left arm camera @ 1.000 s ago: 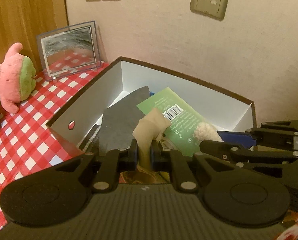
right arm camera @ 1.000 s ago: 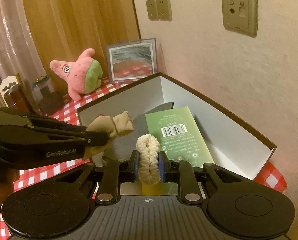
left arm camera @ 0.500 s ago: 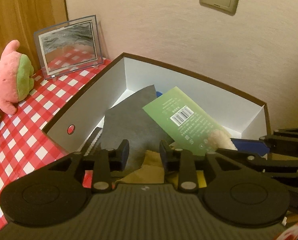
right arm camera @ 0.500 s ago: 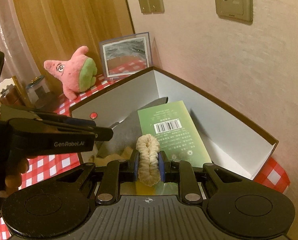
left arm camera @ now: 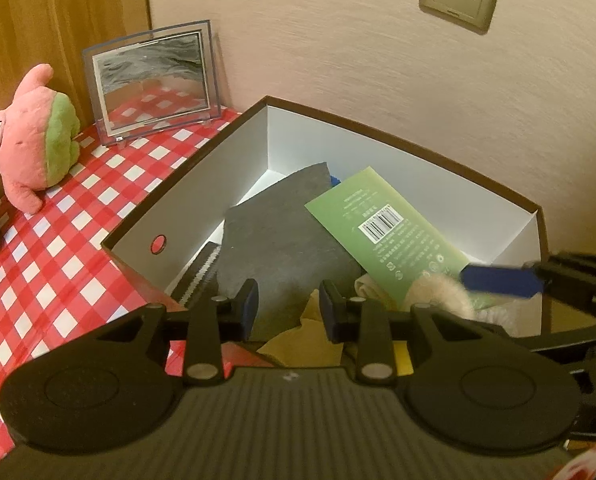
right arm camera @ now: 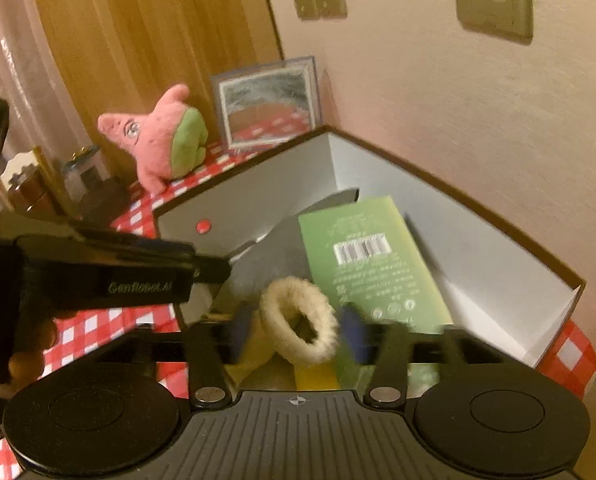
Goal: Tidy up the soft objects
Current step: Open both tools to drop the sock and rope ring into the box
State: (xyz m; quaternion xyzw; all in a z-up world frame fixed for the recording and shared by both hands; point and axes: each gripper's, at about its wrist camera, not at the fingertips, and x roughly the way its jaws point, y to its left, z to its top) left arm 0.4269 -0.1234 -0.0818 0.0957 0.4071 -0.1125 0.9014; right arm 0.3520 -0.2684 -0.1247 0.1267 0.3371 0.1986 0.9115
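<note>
An open white box with a brown rim (left arm camera: 377, 140) (right arm camera: 437, 188) holds a grey cloth (left arm camera: 282, 240) and a green packet (left arm camera: 389, 232) (right arm camera: 365, 264). My left gripper (left arm camera: 290, 306) (right arm camera: 110, 276) is open over the box's near end. A beige stocking (left arm camera: 301, 340) lies loose below its fingers. My right gripper (right arm camera: 298, 332) is blurred and its jaws are opening. A cream fluffy scrunchie (right arm camera: 298, 320) (left arm camera: 437, 292) sits between them as an open ring, with the pads off it.
A pink and green star plush (left arm camera: 30, 140) (right arm camera: 158, 136) and a framed picture (left arm camera: 154, 80) (right arm camera: 266, 100) stand on the red checked tablecloth (left arm camera: 58, 248) left of the box. The wall rises right behind the box. Jars (right arm camera: 78, 176) stand at the far left.
The left gripper has opened and the beige stocking has dropped into the box. The right jaws, shut on the scrunchie before, have spread, and the scrunchie has sprung into a ring.
</note>
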